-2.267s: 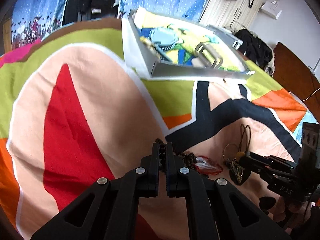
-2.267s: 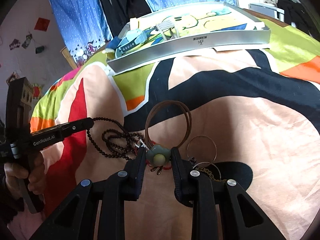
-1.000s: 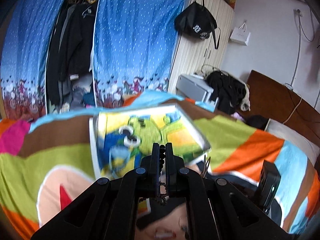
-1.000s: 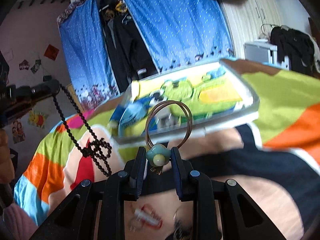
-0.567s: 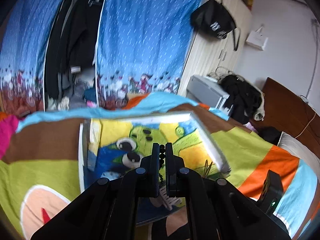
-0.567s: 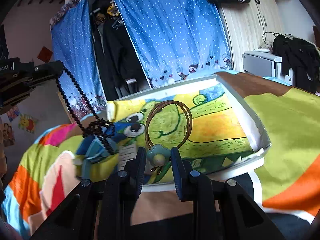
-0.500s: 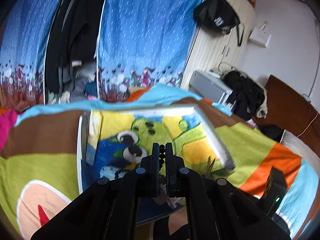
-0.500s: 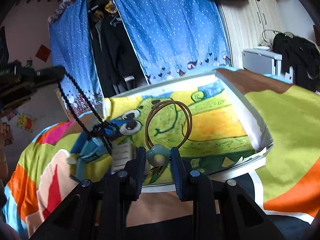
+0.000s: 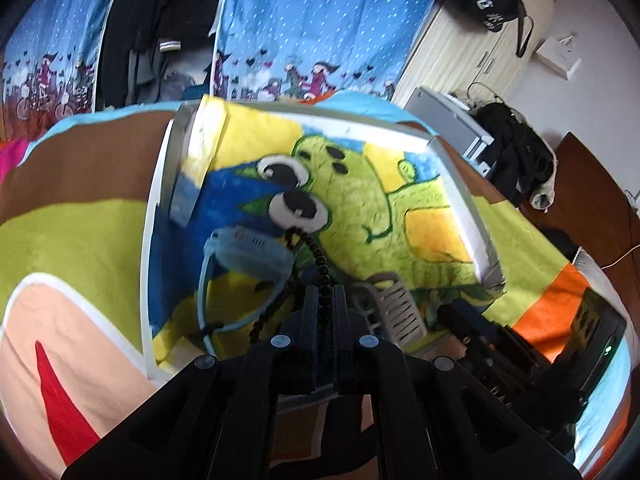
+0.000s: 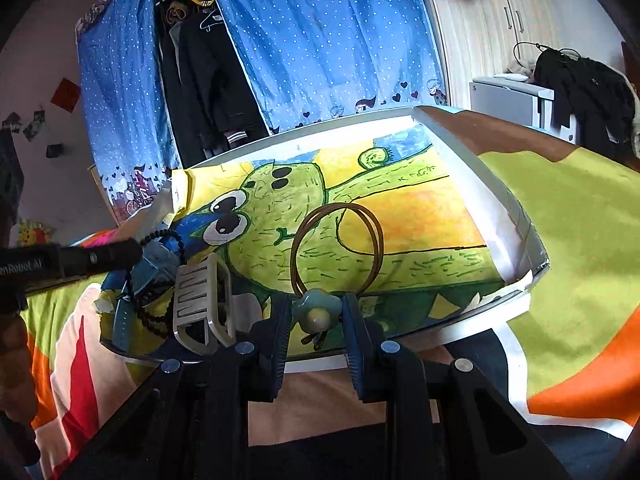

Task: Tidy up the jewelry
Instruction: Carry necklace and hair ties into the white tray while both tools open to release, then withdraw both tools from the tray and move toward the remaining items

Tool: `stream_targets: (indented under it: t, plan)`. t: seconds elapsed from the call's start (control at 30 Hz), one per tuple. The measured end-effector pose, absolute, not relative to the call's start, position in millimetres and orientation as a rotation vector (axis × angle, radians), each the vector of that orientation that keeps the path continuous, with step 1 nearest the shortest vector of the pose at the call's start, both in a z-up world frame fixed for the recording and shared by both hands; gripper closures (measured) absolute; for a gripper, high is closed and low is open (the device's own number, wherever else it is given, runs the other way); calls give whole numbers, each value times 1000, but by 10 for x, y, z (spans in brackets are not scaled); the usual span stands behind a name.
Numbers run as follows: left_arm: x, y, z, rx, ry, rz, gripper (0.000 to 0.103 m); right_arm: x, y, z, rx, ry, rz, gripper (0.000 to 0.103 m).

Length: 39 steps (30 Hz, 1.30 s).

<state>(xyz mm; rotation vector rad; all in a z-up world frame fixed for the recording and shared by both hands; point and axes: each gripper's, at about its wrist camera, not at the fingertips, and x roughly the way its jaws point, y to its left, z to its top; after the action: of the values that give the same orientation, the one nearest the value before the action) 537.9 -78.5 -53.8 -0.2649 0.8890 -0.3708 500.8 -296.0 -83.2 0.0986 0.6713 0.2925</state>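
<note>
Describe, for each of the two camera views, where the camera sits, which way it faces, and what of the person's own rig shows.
Left wrist: on the left gripper, facing along its fingers at the tray; jaws shut on the black bead string.
Right wrist: on the right gripper, facing the tray; jaws clamp the teal flower charm.
Shared: tray, bead string, grey hair claw.

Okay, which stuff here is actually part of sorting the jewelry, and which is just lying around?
Part of the job:
black bead necklace, held by left gripper
brown cord bracelet, held by right gripper
cartoon-lined tray

Just lying about:
grey hair claw
blue watch
black bag
</note>
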Motion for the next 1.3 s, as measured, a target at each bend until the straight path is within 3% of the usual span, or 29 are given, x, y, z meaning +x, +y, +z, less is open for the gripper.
stream_targets:
  t: [0.27,0.37,0.43,0.47,0.53,0.67,0.73,0.8,1.03,1.3]
  plan:
    - [5309,-816,-624,-217,943,-315,98,5007,-2966,-817,109,678,295,74]
    - [5254,-824,-596,-197,946,-293,77,4970,-2974,-785,119,675,294,68]
    - [5175,-789,-529,-215,914,-276,47,4933,-2981,-752,127,675,298,64]
    - [5113,-750,-472,-238,889,-267,44,4911,-2985,-732,128,672,297,61]
    - [5045,-720,-384,-249,869,-264,40,4842,-3000,-674,123,656,277,42]
    - [4844,-739,-174,-196,837,-249,37,4636,-3081,-469,127,597,264,32]
    - [4710,-762,-77,-167,806,-243,18,4540,-3102,-366,124,568,264,20]
    - [4513,-757,37,-161,749,-231,12,4405,-3121,-236,124,525,273,14]
    - [3969,-706,234,-179,660,-246,11,3893,-3151,137,111,402,296,0]
    - [3258,-603,382,-156,561,-219,7,3144,-3134,337,79,301,296,0]
